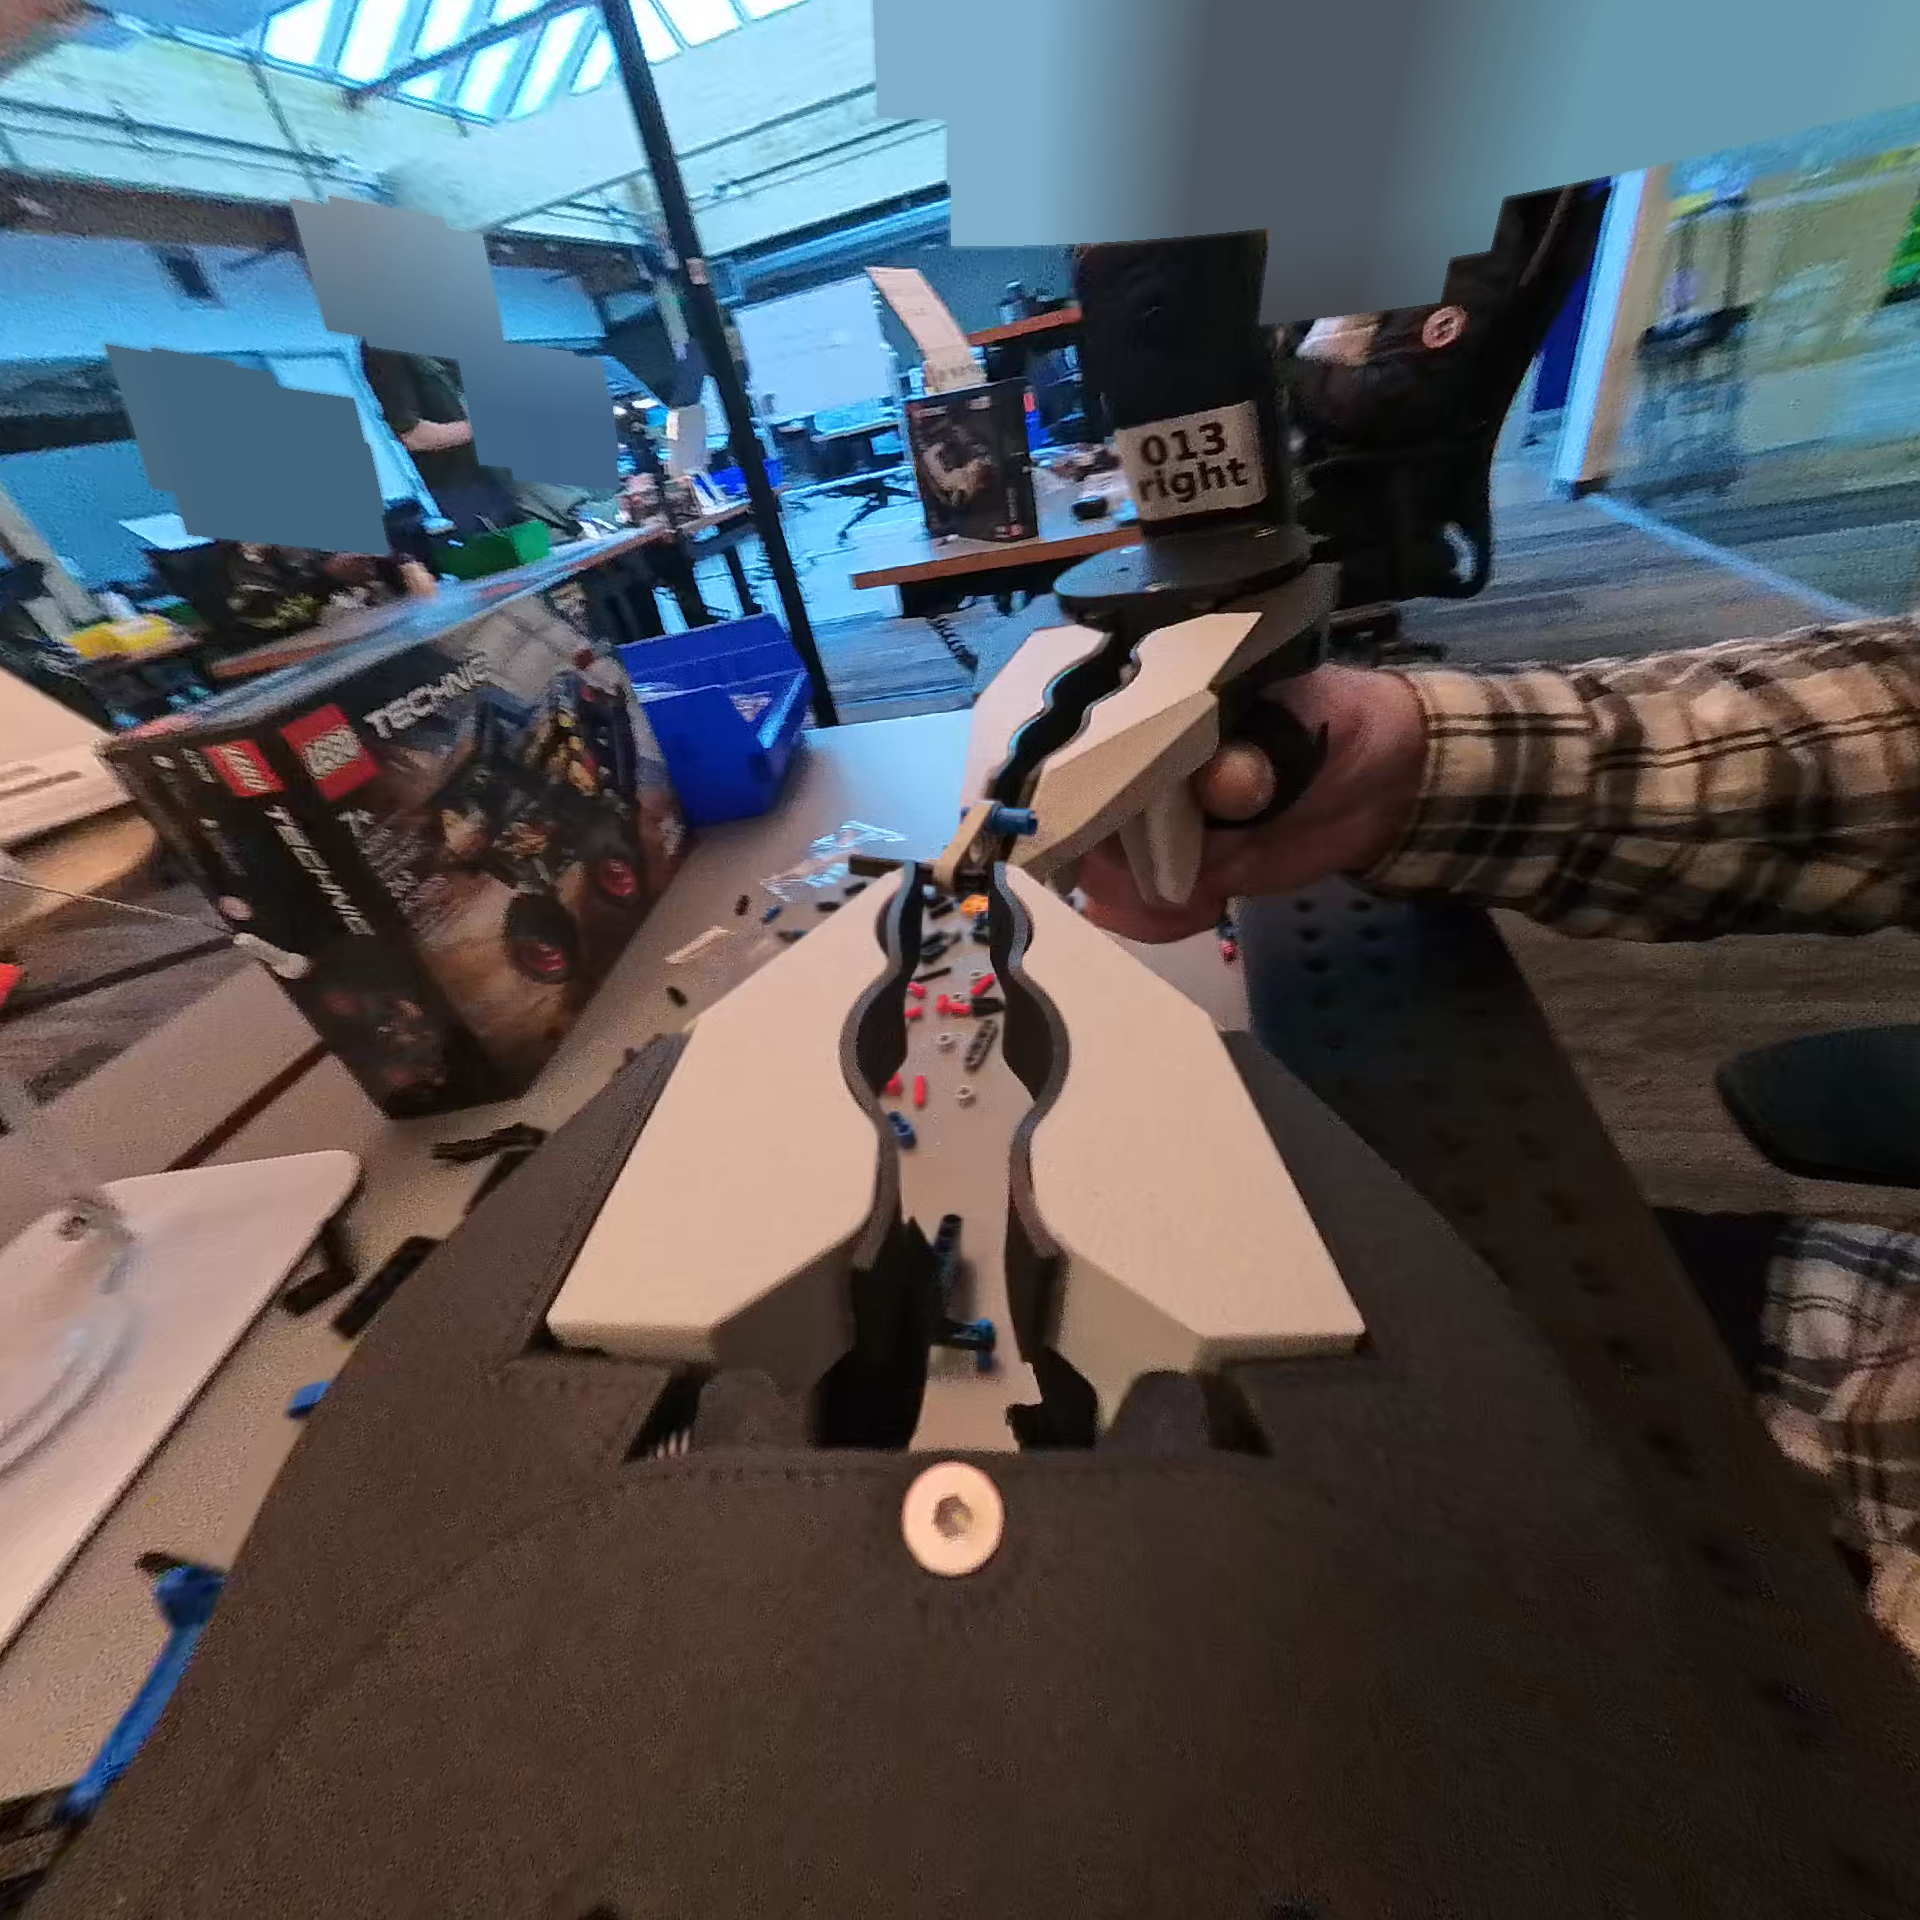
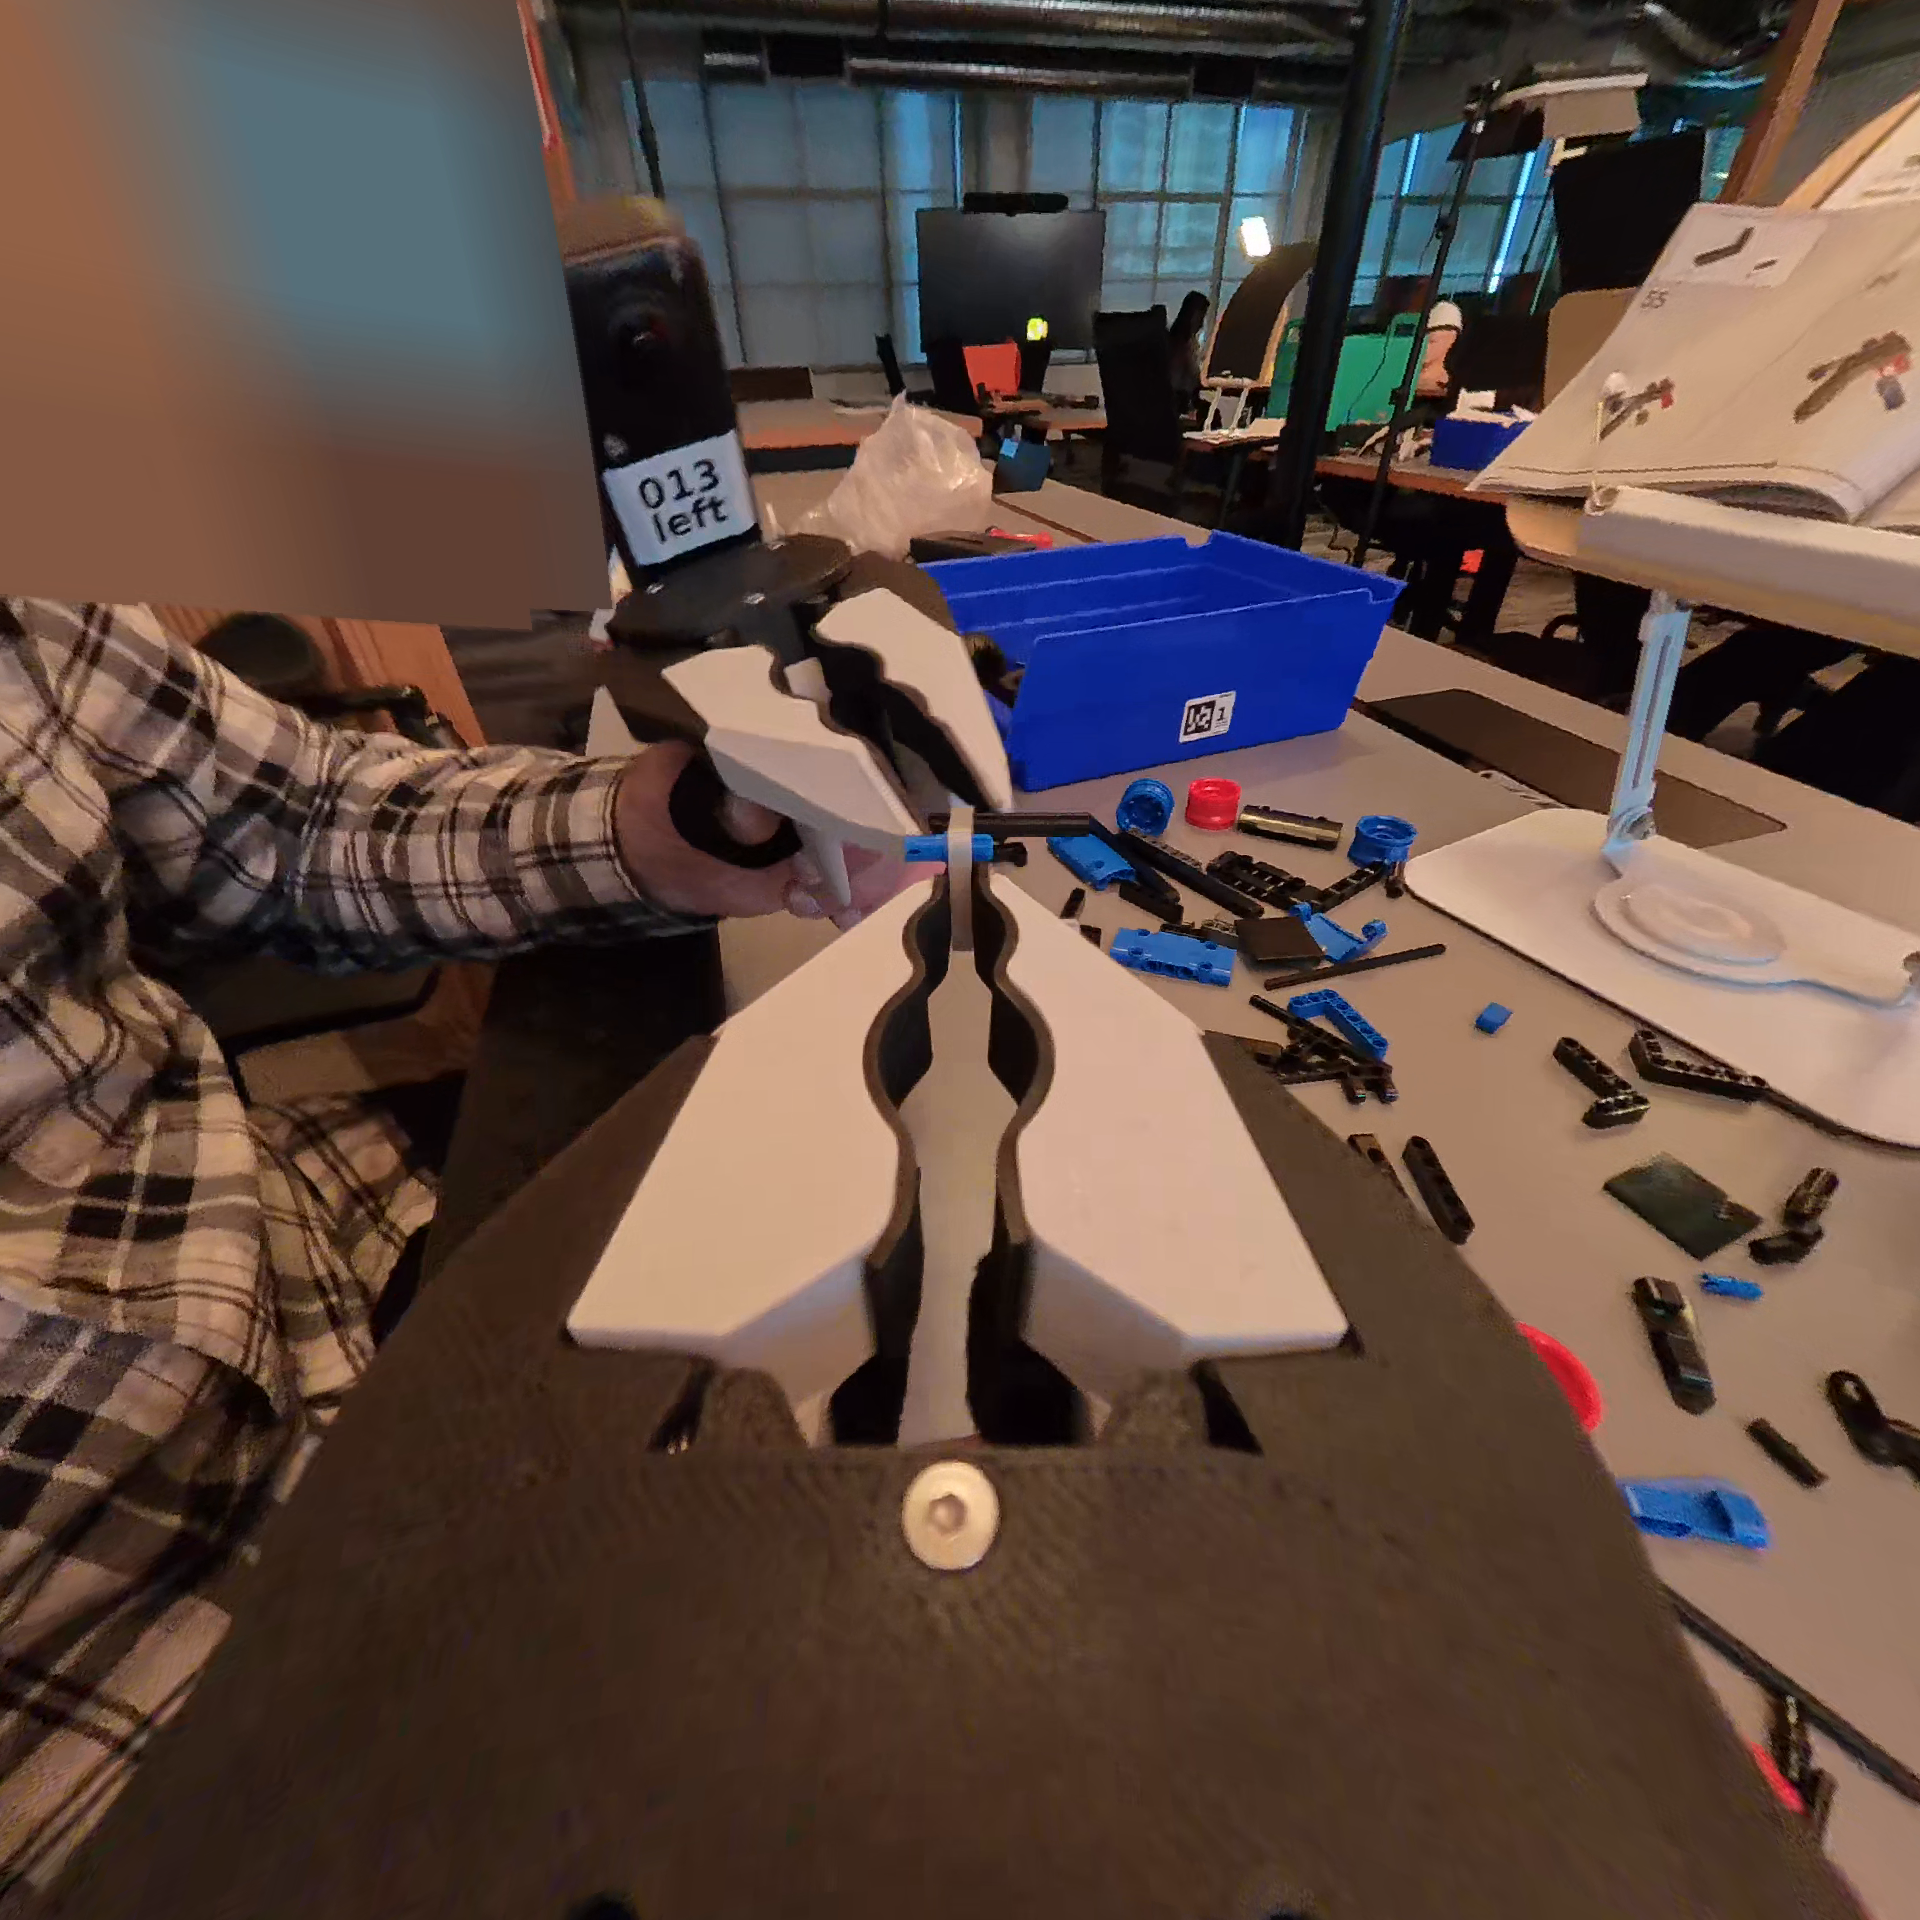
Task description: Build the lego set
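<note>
Meeting tip to tip above the table (image 2: 1351,769), both hand-held grippers work on one small assembly. Right hand-held gripper (image 2: 963,909) is clenched on a tan lego beam (image 2: 962,883), held upright btwn its fingertips. A blue pin (image 2: 935,847) and a black axle (image 2: 1023,826) cross through the beam's top. Left hand-held gripper (image 1: 951,878) is narrowly parted, tips right at the beam (image 1: 961,847); can't tell if it grips the beam. Loose black, blue & red lego pieces (image 2: 1247,914) lie scattered on the table, near a blue bin (image 2: 1174,644). Open instruction booklet (image 2: 1745,384) rests on a white stand (image 2: 1652,883) at the right. Lego set box (image 1: 416,852) stands left of the left hand-held gripper.
</note>
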{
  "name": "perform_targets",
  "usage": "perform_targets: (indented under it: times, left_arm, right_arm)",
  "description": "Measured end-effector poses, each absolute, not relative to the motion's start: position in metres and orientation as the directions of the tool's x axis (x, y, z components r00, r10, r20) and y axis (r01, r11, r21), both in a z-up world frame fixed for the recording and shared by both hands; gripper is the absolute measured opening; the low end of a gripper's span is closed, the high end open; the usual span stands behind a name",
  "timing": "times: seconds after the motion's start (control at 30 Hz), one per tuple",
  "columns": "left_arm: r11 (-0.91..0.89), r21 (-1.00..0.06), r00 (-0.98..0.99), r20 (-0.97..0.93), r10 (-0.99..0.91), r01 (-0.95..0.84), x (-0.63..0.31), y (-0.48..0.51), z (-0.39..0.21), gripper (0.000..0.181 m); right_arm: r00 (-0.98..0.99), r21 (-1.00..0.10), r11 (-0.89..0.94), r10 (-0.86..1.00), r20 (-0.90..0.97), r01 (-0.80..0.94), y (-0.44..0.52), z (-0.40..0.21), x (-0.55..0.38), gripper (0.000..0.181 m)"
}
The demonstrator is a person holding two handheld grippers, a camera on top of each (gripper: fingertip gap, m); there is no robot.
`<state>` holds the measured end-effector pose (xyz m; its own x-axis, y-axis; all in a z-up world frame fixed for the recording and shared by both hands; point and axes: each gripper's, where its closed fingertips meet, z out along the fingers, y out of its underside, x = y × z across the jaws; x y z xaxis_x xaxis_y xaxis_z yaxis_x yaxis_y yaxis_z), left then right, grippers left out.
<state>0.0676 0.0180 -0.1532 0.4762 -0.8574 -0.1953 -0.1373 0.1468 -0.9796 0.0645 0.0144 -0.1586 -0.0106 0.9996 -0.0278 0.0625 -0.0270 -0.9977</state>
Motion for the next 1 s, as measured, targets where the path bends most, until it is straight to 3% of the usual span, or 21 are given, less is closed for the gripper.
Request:
perform_targets:
  times: [0.57,0.83,1.0]
  left_arm:
    - [0.084,-0.994,0.406,-0.103,-0.908,-0.064,0.071,0.009,-0.148,0.007]
    - [-0.074,-0.991,0.298,0.105,-0.949,0.114,0.063,0.01,-0.139,0.006]
    - [-0.151,-0.971,0.178,0.184,-0.967,0.186,0.063,0.002,-0.132,0.007]
  right_arm:
    - [-0.045,-0.99,0.094,0.995,0.089,0.106,0.003,-0.157,0.069,0.003]
    - [-0.039,-0.993,0.091,0.995,0.088,0.08,0.002,-0.146,0.07,0.013]
    - [-0.02,-0.99,0.117,0.993,0.116,0.073,0.014,-0.133,0.086,0.007]
